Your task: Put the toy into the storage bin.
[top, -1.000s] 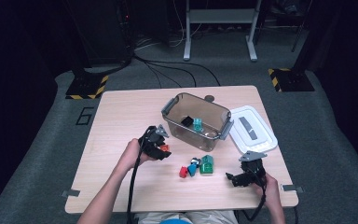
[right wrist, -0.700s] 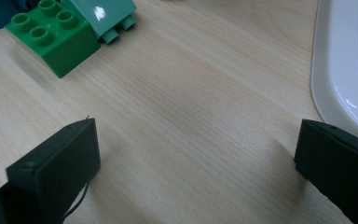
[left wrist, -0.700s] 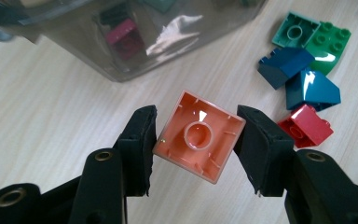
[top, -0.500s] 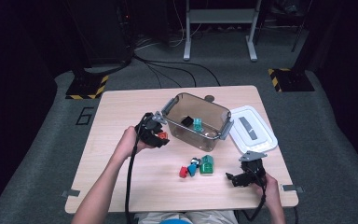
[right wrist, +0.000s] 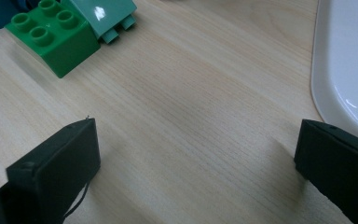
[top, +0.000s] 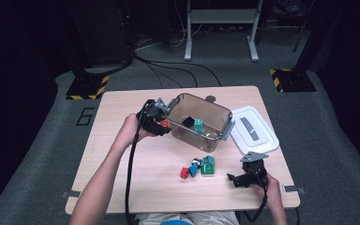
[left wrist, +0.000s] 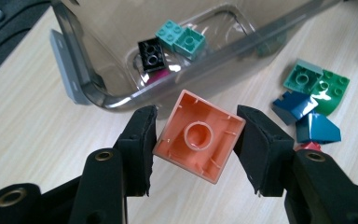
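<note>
The square salmon-orange plastic building brick (left wrist: pixel 198 136) is being held between the two black pads of our left tongs (left wrist: pixel 196 140), hollow underside facing the camera, and it is hanging just in front of the near rim of the clear smoky plastic bin (top: pixel 215 136). Compared with a second ago, we are carrying it higher and closer to the bin: in the high view the left tongs (top: pixel 161 124) were over the bare worktop (top: pixel 122 187) short of the bin's corner, and now they are sitting right at its left end, clear of the wood. We are reading this as the lift being done and the drop into the bin coming up. Inside the bin a black studded brick (left wrist: pixel 151 53) and a teal studded brick (left wrist: pixel 182 39) are already lying on the bottom. On the worktop, a loose cluster is waiting: a bright green studded brick (right wrist: pixel 51 35), a dark blue sloped piece (left wrist: pixel 291 105) and a small red piece (top: pixel 184 172). Our right tongs (top: pixel 236 179) are resting low near the front right edge, jaws standing wide with nothing between them, and they are not moving from a second ago. The white rectangular lid (top: pixel 255 129) is lying beside the bin, to its right.
</note>
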